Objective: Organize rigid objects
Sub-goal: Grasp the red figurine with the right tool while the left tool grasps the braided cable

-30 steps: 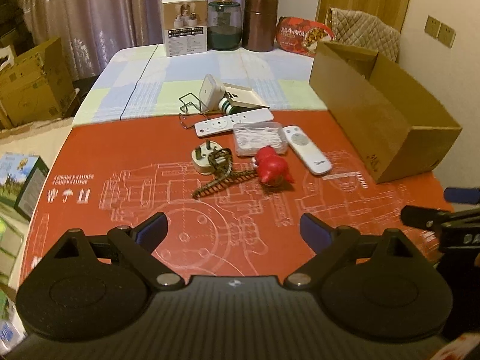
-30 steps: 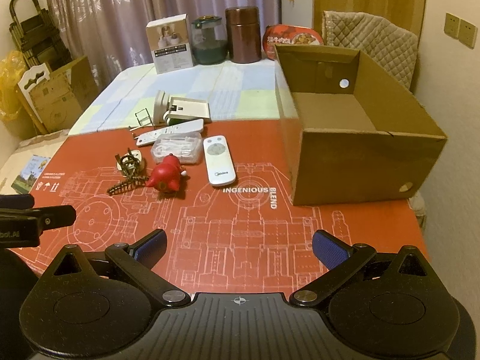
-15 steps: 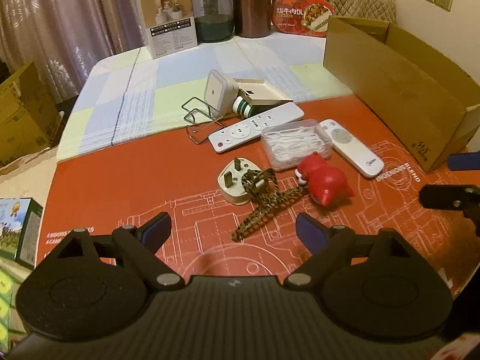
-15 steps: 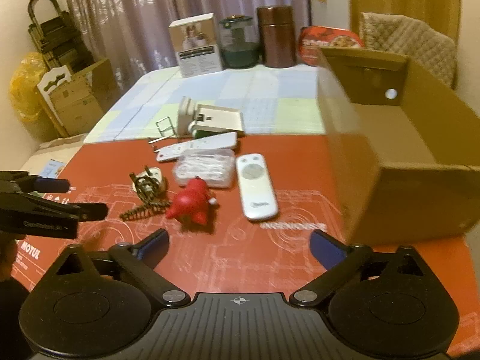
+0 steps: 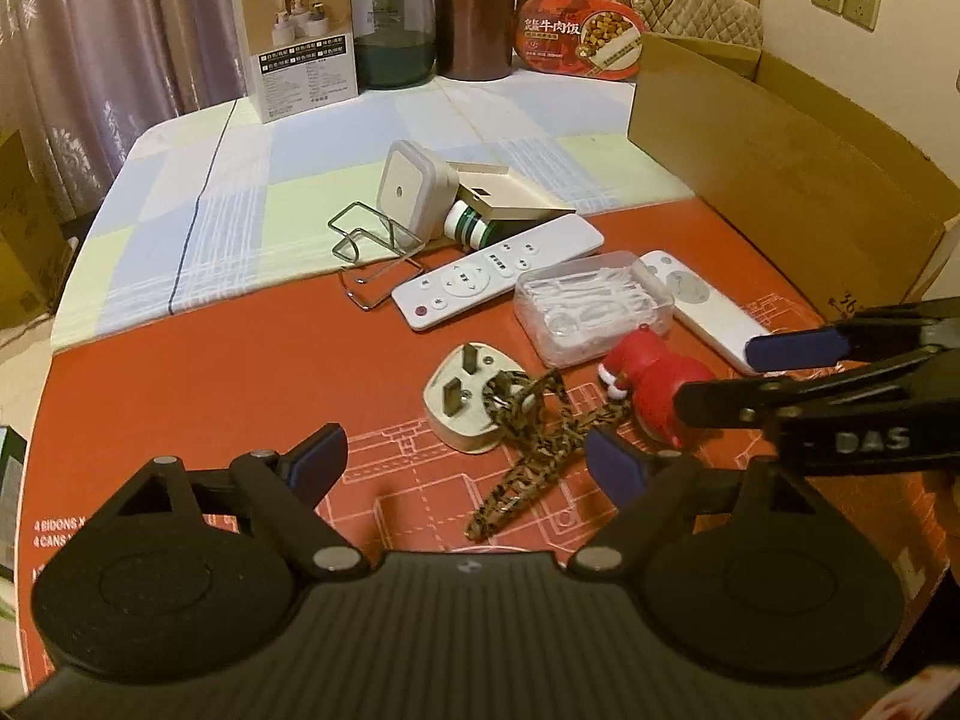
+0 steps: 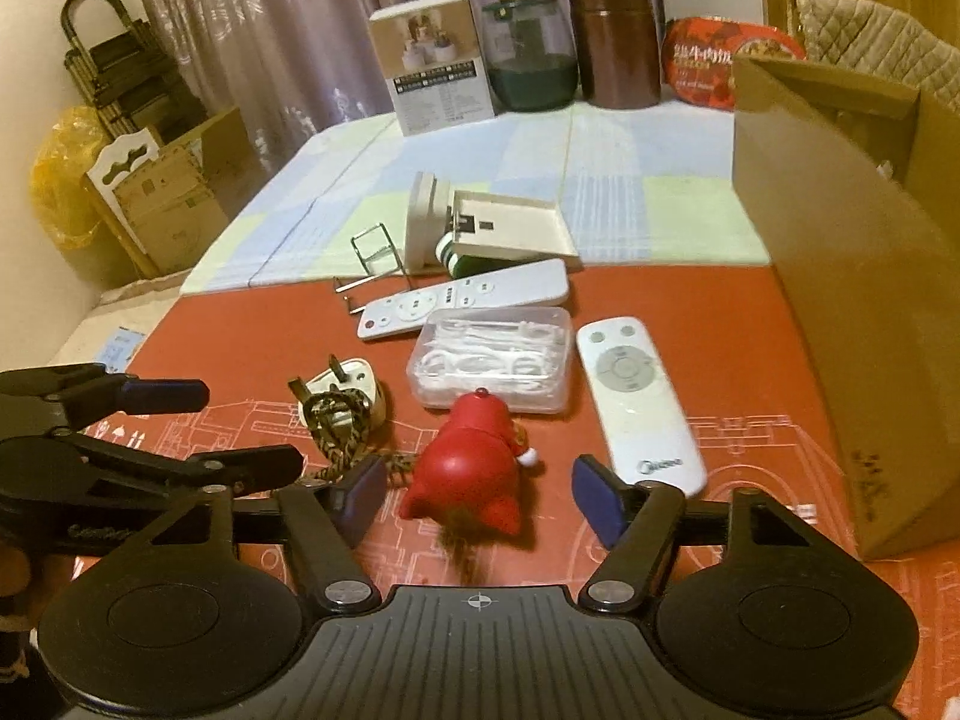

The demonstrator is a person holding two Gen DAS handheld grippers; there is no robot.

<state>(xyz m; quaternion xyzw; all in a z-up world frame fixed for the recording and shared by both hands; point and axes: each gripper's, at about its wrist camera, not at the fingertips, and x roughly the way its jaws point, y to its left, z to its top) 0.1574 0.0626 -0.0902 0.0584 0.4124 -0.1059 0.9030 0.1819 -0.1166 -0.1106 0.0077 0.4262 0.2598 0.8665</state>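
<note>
Red figurine (image 6: 465, 471) lies mid-desk between the right tool (image 6: 474, 495) pads, untouched as the jaws close. Left tool (image 5: 462, 462), released and narrowing, brackets the braided cord (image 5: 528, 456). Cardboard box (image 6: 840, 276) occupies the right edge.

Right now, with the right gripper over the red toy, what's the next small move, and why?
Probably finish closing the right gripper on the red toy. Its jaws are closing with the toy between them, and a gap shows on each side, so there is no grip yet. The open cardboard box sits close on the right, the likely place to put it.
</note>
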